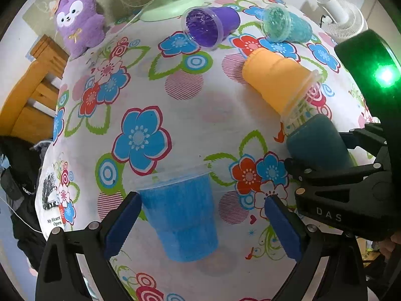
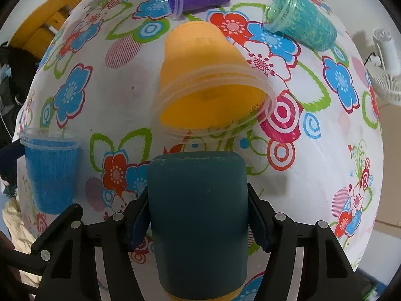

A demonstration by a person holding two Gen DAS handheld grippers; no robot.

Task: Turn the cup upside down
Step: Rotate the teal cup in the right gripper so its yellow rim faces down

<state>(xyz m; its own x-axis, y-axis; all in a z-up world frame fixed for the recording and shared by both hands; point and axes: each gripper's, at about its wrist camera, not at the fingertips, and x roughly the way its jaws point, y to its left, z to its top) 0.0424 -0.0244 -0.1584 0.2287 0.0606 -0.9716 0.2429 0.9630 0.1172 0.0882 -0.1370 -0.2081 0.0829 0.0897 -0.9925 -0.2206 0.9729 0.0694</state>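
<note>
Blue plastic cup with a clear rim (image 1: pixel 180 215) sits between the left tongs (image 1: pixel 203 223), which are spread wide; the left pad (image 1: pixel 122 225) looks right against its wall, the right pad well clear. It stands upright on the flower-print counter (image 1: pixel 175 115). Further back, a purple cup (image 1: pixel 210 25) and a teal cup (image 1: pixel 285 25) lie tipped over.

Right wrist view: the right tongs (image 2: pixel 198 215) are pinching a dark teal cylinder (image 2: pixel 198 220). Just beyond it an orange cup (image 2: pixel 210 80) lies on its side, mouth toward the camera.
</note>
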